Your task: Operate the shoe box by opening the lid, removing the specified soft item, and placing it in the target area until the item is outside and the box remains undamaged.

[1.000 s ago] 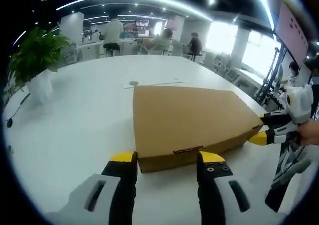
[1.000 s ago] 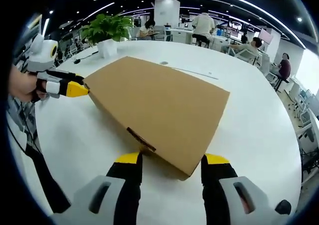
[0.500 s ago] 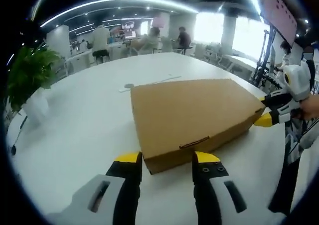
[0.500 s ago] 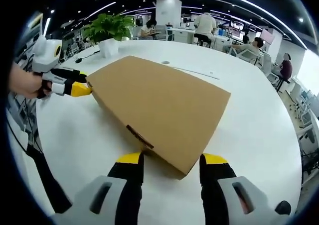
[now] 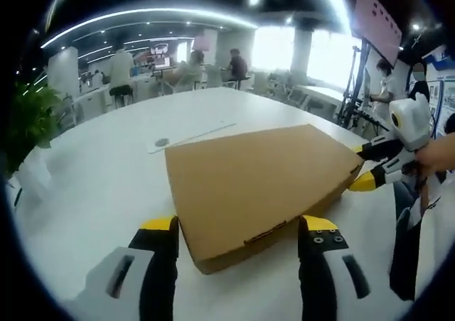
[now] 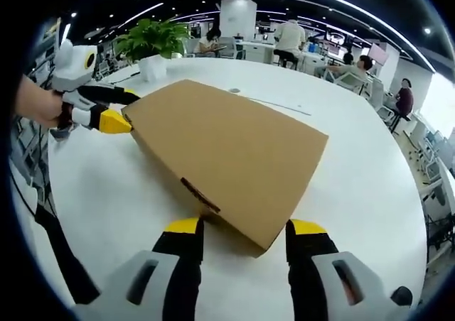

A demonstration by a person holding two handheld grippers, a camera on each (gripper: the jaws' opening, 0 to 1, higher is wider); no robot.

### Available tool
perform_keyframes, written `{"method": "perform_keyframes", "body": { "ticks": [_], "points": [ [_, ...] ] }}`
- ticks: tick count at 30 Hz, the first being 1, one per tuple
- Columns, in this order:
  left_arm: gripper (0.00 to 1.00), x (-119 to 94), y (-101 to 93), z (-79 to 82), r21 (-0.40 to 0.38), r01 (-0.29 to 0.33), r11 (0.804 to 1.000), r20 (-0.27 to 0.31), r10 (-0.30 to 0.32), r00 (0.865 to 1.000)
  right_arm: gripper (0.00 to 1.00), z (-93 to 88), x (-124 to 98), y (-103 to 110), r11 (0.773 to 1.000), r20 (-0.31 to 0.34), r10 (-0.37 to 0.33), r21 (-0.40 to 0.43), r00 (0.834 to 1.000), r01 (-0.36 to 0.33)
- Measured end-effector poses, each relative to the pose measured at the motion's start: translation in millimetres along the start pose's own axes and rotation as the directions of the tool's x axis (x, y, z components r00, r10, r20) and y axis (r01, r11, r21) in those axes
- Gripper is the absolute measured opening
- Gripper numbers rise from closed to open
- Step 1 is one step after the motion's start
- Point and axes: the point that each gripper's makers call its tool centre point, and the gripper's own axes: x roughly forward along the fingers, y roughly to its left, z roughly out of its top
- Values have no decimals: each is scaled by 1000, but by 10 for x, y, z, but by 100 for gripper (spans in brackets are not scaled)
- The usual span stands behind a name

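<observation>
Lying shut on the white round table (image 6: 370, 186): the brown cardboard shoe box (image 6: 227, 150), lid down, a small tab slot on its front edge. Reaching at one near corner of the box: the left gripper (image 5: 240, 230), jaws spread wide, gripping nothing, yellow tips straddling that corner. Reaching at the opposite corner: the right gripper (image 6: 245, 229), jaws likewise parted and empty. Standing near the table's far edge: a potted green plant (image 6: 153, 44). Sitting at desks beyond: several people.
</observation>
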Motion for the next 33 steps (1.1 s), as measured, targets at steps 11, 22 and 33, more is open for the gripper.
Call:
{"method": "perform_keyframes", "body": {
  "ticks": [11, 22, 33],
  "points": [
    [68, 42, 10, -164, -142, 33, 989, -71, -43, 997, 67, 88, 156, 29, 997, -26, -26, 78, 999, 28],
    [65, 30, -10, -210, -167, -27, 986, -77, 15, 997, 68, 109, 166, 25, 1000, 1, -11, 25, 1000, 11],
    [64, -20, -47, -238, -181, -63, 982, -93, 47, 995, 66, 109, 148, 24, 1000, 20, 15, 20, 1000, -15]
  ]
}}
